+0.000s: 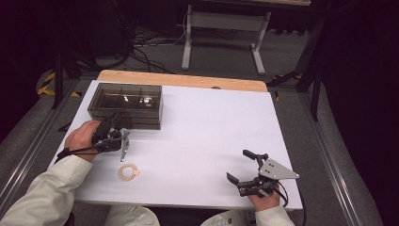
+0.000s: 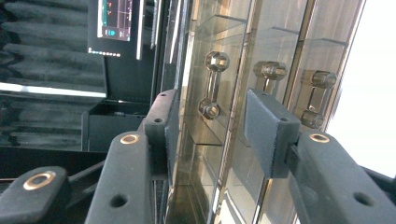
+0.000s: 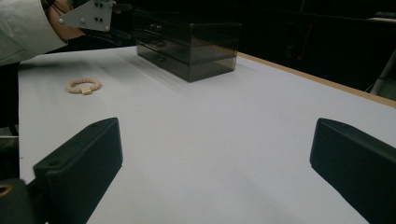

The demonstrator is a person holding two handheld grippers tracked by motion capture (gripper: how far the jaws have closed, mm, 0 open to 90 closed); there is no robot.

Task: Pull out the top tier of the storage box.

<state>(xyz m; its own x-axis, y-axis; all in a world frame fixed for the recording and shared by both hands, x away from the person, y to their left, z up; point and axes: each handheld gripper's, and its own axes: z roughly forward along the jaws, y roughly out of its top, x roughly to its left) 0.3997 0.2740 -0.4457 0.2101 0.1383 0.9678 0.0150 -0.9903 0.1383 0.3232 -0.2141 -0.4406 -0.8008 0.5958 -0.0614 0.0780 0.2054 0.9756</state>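
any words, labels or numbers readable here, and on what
No text can be read.
Screen, seen in the left gripper view: coloured marks, too small and blurred to read.
Drawer box: no label.
Bead bracelet: its square tag looks blank.

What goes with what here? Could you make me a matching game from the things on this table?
Things:
1. drawer box
2. bracelet
3. left hand-held gripper
4. right hand-held gripper

States:
A. beige, lying flat on the white table
B. jaws wide open, nothing between them
C. smoky and see-through
D. jaws at a drawer handle

Pairs: 1-C, 2-A, 3-D, 4-B
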